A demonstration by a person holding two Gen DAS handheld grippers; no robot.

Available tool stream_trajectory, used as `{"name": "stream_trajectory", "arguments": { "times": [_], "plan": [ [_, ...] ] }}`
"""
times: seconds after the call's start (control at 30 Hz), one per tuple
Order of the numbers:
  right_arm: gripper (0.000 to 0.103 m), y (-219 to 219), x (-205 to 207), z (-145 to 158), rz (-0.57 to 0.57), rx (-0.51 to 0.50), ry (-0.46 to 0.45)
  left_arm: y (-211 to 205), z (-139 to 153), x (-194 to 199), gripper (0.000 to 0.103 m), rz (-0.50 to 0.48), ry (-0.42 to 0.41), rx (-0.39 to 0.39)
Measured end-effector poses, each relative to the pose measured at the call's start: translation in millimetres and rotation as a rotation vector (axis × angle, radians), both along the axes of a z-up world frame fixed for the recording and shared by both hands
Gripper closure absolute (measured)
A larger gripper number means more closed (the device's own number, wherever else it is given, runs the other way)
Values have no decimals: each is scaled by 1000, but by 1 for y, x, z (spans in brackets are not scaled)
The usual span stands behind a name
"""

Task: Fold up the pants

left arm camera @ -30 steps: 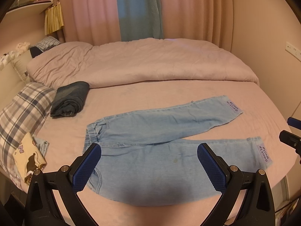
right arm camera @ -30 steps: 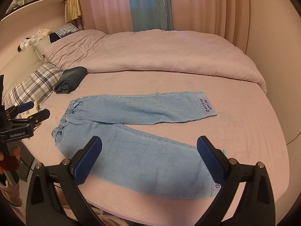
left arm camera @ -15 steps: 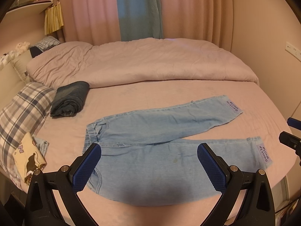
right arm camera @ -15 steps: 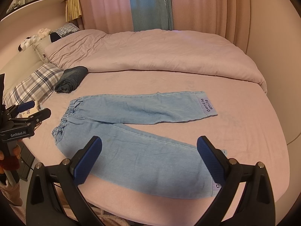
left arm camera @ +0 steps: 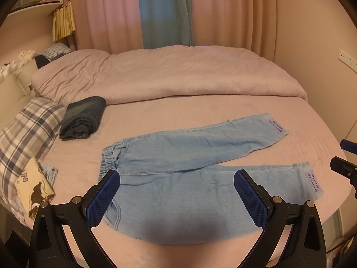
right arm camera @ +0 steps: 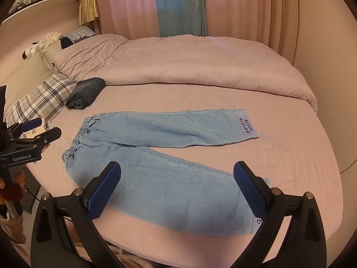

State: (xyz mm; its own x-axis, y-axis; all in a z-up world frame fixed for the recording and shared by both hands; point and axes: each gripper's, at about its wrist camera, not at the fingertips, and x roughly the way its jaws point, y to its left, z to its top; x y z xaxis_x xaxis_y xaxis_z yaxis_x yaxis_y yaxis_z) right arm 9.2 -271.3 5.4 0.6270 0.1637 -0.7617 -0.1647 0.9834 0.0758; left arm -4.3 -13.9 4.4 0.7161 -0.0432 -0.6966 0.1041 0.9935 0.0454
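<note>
No change over last second: pants [left arm camera: 189, 156] flat on bed [left arm camera: 200, 111], legs splayed. Left gripper [left arm camera: 176, 198], right gripper [right arm camera: 177, 189] both released, hovering. Folding not begun.

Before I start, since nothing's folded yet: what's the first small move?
Probably lower the right gripper onto the near leg's cuff. The pants lie flat, legs spread apart, and both grippers, left included, hang open and empty.
</note>
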Motion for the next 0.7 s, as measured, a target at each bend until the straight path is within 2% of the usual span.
{"name": "stream_trajectory", "arguments": {
  "times": [0.1,0.2,0.3,0.37,0.4,0.53,0.6,0.7],
  "plan": [
    [2,0,1,-1,4,0,3,3,-4,3,1,-5,10,-10],
    [2,2,3,-7,24,13,14,13,-15,8,1,-20,32,-53],
    [2,14,8,-28,127,71,53,44,-44,19,1,2,82,-130],
    [5,30,12,-55,215,110,116,66,-67,24,1,49,113,-154],
    [8,42,14,-71,255,108,150,84,-84,27,1,103,142,-149],
    [19,90,16,-126,386,24,216,142,-133,24,1,278,238,-175],
    [30,114,15,-150,457,5,253,164,-150,16,1,337,272,-222],
    [33,144,11,-176,565,15,305,192,-171,3,1,385,294,-325]
  ]
}}
